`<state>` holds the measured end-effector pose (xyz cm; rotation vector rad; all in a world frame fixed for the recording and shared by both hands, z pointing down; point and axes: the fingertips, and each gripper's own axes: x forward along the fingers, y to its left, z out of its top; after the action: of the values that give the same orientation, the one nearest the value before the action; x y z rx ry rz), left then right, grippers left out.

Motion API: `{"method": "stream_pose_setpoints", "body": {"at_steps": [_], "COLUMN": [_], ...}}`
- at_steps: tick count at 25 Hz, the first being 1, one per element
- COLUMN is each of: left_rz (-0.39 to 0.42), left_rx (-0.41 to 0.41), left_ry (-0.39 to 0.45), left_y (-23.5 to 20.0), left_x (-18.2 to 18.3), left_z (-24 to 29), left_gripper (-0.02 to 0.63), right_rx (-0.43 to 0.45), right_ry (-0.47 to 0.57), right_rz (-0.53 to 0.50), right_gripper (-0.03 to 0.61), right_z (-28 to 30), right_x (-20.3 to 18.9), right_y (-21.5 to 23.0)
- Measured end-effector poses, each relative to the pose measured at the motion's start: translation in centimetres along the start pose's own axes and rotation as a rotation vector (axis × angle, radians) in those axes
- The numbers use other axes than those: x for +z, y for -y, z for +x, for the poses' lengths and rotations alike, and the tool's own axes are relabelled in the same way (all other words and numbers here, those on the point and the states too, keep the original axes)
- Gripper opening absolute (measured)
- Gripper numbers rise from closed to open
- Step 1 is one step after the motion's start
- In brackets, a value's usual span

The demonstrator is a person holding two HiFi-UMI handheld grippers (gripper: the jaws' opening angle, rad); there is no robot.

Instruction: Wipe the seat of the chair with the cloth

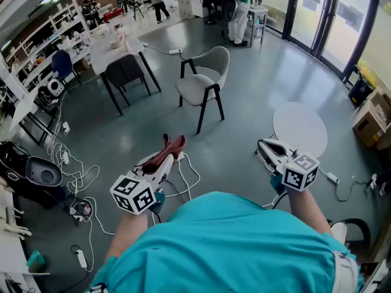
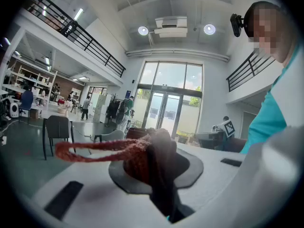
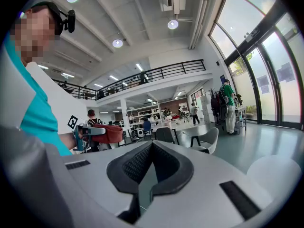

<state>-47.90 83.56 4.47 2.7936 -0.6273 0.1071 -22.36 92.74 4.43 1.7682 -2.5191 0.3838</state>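
Your left gripper (image 1: 160,163) clamps the rust-red knitted cloth (image 1: 174,145); your right gripper (image 1: 265,148) is closed, empty. The grey-cushioned, black-legged chair (image 1: 197,88) stands well ahead: hold the clamp firm.

Open workshop hall: mezzanine railing (image 3: 156,72), shelving (image 1: 38,46), glass doors (image 1: 317,17), floor cables (image 1: 68,163).

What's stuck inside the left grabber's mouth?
A red-brown cloth is pinched in the left gripper. A loop of it pokes out sideways. The bit squeezed between the jaws is covered, so it cannot be seen.
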Motion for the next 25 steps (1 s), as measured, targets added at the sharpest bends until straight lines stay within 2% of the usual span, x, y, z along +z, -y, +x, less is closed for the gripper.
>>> {"method": "stream_pose_setpoints", "body": {"at_steps": [12, 21, 25], "left_rz": [0.005, -0.001, -0.008], "left_rx": [-0.021, -0.029, -0.046], "left_ry": [-0.004, -0.003, -0.01], "left_y": [2.4, 7.7, 10.8], "left_x": [0.1, -0.1, -0.9], "left_z": [2.8, 7.6, 10.2], "left_gripper": [0.063, 0.063, 0.063], "right_rx": [-0.006, 0.069, 0.071], "right_ry": [0.007, -0.001, -0.011], "right_rz": [0.009, 0.008, 0.016], "right_gripper": [-0.003, -0.002, -0.002], "right_z": [-2.4, -7.8, -11.1], "right_x": [0.4, 0.6, 0.0], "right_y": [2.4, 5.4, 7.8]}}
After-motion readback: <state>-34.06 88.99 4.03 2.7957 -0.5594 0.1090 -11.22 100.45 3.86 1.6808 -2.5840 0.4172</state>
